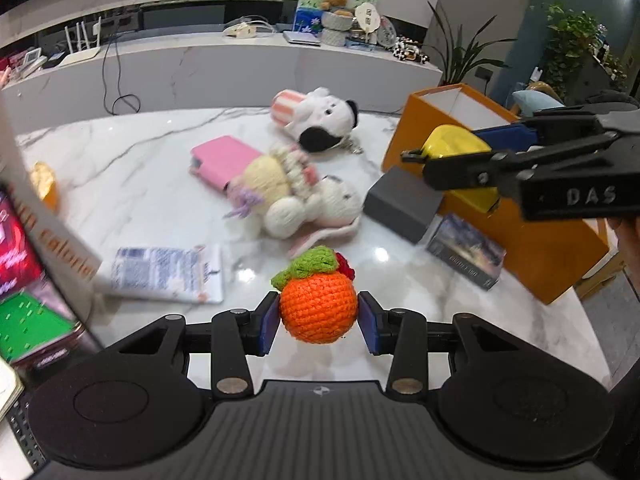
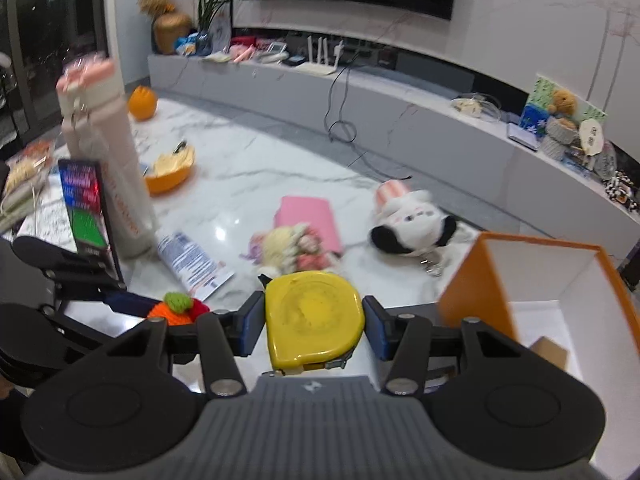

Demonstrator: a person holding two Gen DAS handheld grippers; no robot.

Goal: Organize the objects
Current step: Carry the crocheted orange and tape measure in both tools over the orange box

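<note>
transport step in hand: both grippers are loaded and held clear of the white marble tabletop (image 1: 140,184). left gripper (image 1: 319,320) is clamped on the round orange crocheted fruit with a green knitted leaf (image 1: 318,306), one blue pad pressed against each side. right gripper (image 2: 314,326) is clamped on the yellow plastic tape measure (image 2: 314,318) — seen from the left wrist view, this load hangs in front of the near wall of the open orange cardboard box with a white interior (image 1: 436,120).

judged from the task, the box is the collection point. next move calls for carrying the tape measure over the box rim, lowering it inside, then parting the jaws; the crocheted fruit should follow, kept apart from the right gripper to avoid a clash.

still loose on the tabletop — a pink rectangular case (image 1: 224,160), a cream knitted doll (image 1: 276,192) and a white plush dog with black ears (image 1: 324,120).
</note>
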